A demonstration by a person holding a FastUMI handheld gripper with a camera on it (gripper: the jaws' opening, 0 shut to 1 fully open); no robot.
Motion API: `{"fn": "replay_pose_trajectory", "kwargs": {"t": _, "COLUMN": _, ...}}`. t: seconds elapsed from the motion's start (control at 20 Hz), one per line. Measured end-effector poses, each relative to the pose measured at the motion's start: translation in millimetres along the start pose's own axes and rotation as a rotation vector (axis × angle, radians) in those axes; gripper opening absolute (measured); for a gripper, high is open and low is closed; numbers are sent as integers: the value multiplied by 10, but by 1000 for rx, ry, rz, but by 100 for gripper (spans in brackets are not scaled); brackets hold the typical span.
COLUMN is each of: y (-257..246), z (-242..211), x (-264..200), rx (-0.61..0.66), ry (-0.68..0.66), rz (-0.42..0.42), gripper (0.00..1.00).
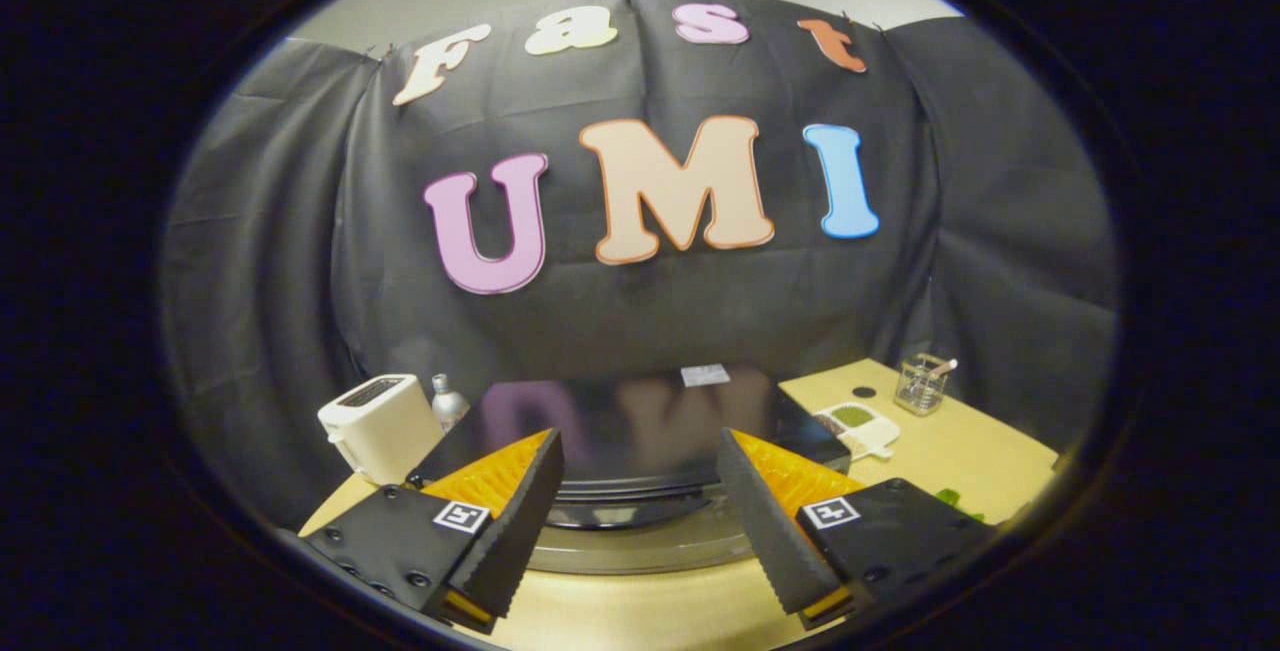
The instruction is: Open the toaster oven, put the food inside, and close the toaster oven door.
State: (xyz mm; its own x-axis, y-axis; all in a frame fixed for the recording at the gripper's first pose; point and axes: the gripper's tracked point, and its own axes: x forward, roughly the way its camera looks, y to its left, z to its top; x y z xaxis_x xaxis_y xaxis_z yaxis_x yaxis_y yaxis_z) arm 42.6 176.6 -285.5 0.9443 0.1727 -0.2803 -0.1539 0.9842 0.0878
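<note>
1. Progress check: pretty much nothing looks done yet, as far as I can tell. The toaster oven (640, 431) sits just ahead of the fingers, seen from above, so mostly its glossy black top. I can't see the door face clearly, so whether it's open or closed is a guess; my read is closed.
2. The food is probably what's in the small white dish (856, 426) beyond the right finger, something green in it. It's not in the oven, so opening, loading and closing are all left.
3. The gripper (640, 521) is spread wide, nothing between the fingers, hovering above the wooden table (960, 461) and pointing level at the oven top.
4. Other stuff: a white toaster (380, 426) beyond the left finger, a glass jar (921, 383) far right.
</note>
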Motion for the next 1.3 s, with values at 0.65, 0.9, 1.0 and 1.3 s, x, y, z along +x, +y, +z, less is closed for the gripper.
{"fn": "replay_pose_trajectory", "kwargs": {"t": 0.65, "y": 58, "z": -335, "x": 89, "rx": -4, "ry": -5, "rz": -1, "gripper": 98}}
{"fn": "replay_pose_trajectory", "kwargs": {"t": 0.9, "y": 24, "z": -414, "x": -110, "rx": -4, "ry": -3, "rz": 1, "gripper": 98}}
{"fn": "replay_pose_trajectory", "kwargs": {"t": 1.0, "y": 2, "z": -467, "x": -217, "rx": -2, "ry": 21, "rz": 1, "gripper": 98}}
{"fn": "replay_pose_trajectory", "kwargs": {"t": 1.3, "y": -29, "z": -549, "x": -361, "rx": 66, "ry": 125, "rz": 7, "gripper": 98}}
